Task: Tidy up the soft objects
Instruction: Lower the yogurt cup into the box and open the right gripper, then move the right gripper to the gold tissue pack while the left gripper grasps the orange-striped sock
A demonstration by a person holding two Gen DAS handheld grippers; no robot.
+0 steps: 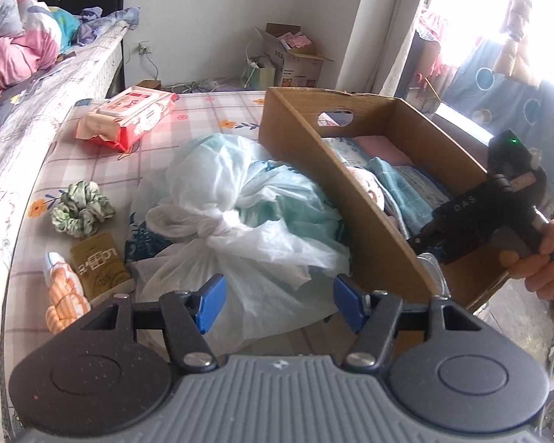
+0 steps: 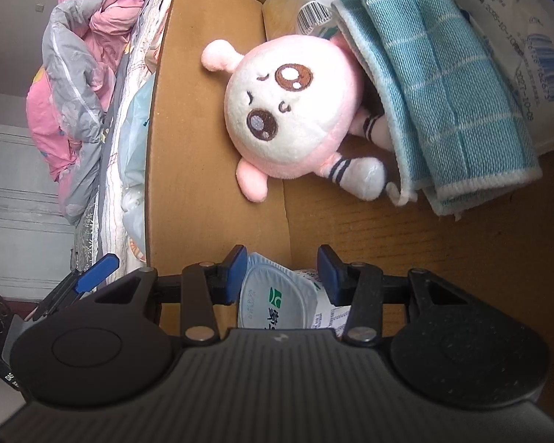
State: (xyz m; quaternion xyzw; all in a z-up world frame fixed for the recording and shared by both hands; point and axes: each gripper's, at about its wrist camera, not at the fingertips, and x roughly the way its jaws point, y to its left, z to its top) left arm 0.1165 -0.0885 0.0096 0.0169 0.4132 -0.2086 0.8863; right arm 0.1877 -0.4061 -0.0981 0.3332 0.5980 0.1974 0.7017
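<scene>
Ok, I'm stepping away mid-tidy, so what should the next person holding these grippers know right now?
Left gripper: open, empty, over the knotted plastic bag on the bed.
Right gripper: inside the cardboard box, apparently closed on a white packet.
Done: plush toy and teal towel lie in the box.
Left: bag, green scrunchie and wipes pack, all outside the box.

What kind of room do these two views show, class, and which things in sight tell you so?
Most likely a bedroom in a home: a bed with a rumpled pink quilt, a flowered mattress sheet under the clutter, and a cardboard box holding a plush toy.
</scene>
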